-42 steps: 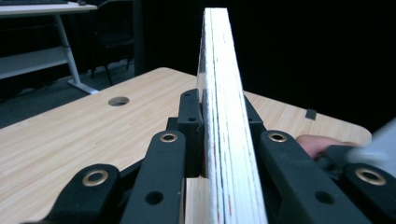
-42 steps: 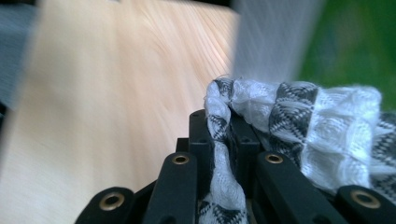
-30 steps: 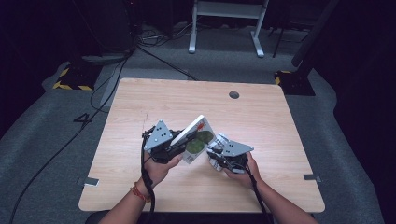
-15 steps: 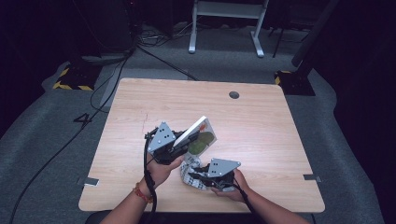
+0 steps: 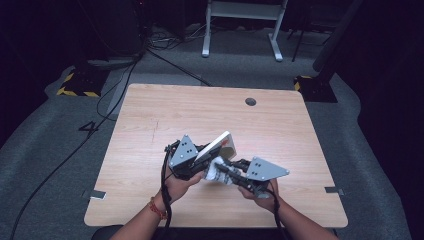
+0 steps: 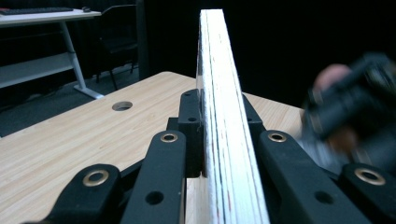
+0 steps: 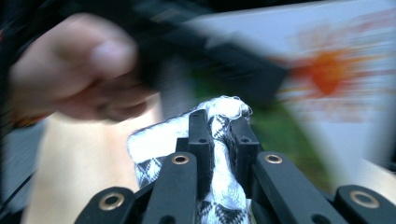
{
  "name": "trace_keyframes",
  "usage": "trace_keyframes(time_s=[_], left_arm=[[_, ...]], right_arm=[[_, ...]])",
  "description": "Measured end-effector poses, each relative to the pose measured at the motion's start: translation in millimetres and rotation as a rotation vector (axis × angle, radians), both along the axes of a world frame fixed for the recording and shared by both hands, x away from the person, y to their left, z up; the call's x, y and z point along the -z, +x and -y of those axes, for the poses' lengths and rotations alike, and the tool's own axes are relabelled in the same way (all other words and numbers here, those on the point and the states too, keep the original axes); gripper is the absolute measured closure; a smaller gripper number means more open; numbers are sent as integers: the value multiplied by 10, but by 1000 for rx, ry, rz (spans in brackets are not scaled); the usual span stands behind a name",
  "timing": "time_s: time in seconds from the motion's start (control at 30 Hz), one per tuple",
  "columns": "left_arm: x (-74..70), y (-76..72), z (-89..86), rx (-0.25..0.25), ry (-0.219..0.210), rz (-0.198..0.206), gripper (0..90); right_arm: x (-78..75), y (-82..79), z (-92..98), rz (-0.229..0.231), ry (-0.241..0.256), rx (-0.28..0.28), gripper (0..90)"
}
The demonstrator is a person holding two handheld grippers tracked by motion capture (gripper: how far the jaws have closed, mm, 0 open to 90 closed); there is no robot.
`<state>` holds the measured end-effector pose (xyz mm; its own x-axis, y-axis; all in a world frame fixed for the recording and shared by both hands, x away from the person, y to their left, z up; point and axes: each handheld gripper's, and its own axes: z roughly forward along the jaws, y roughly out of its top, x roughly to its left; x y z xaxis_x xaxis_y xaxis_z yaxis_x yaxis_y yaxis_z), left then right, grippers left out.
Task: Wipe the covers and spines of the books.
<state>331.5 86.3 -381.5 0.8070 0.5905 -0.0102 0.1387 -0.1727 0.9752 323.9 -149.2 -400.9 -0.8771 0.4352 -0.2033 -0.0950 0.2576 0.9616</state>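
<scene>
A thin white book (image 5: 218,143) with an orange and green cover picture is held tilted above the wooden table (image 5: 280,130). My left gripper (image 5: 200,159) is shut on its lower edge; in the left gripper view the book (image 6: 223,140) stands edge-on between the jaws of the left gripper (image 6: 218,100). My right gripper (image 5: 223,170) is shut on a white cloth (image 5: 215,173) with a black pattern, right under the book beside the left gripper. In the blurred right gripper view the cloth (image 7: 149,149) bunches around the right gripper (image 7: 218,119), with the book cover (image 7: 327,70) just behind.
A round cable hole (image 5: 250,101) sits near the table's far edge. Tape strips (image 5: 97,194) mark the front corners. Cables and a white desk frame (image 5: 240,30) lie on the floor beyond the table.
The right gripper with the cloth has swung from the book's right side down toward the front edge, then left and up against the book's underside. The left gripper and book hardly moved.
</scene>
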Motion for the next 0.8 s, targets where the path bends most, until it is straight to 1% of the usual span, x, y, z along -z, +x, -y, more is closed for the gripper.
trace_keyframes(time_s=[0.03,0.07,0.1,0.17,0.23,0.3,0.4,0.5,0.57,0.63,0.7,0.73,0.77,0.8], left_arm=[[-2,3,-10,7,-4,-3,785],[-2,3,-11,10,-1,-4,785],[0,1,-6,9,0,-5,785],[6,2,9,18,11,-5,785],[13,3,27,31,12,-8,785],[17,-2,47,46,22,-11,785],[33,-17,95,62,39,-5,786],[49,-26,132,69,62,-3,785],[57,-29,152,72,75,-1,785],[59,-34,170,74,80,1,785],[60,-31,177,72,88,0,785],[62,-32,180,70,91,2,785],[61,-34,181,69,93,4,785],[60,-35,182,69,97,5,785]], right_arm=[[-48,38,84,0,21,36,829],[-89,73,165,10,37,73,829],[-121,105,233,15,55,95,829],[-184,164,360,10,87,131,829],[-236,206,454,7,107,150,829],[-298,224,542,14,127,173,829],[-365,231,601,12,152,168,828],[-437,197,593,30,167,157,828],[-498,163,567,40,179,138,828],[-549,121,512,59,174,121,827],[-588,82,424,67,162,91,826],[-619,53,366,82,149,68,825],[-638,40,331,86,138,56,824],[-669,21,269,92,112,43,823]])
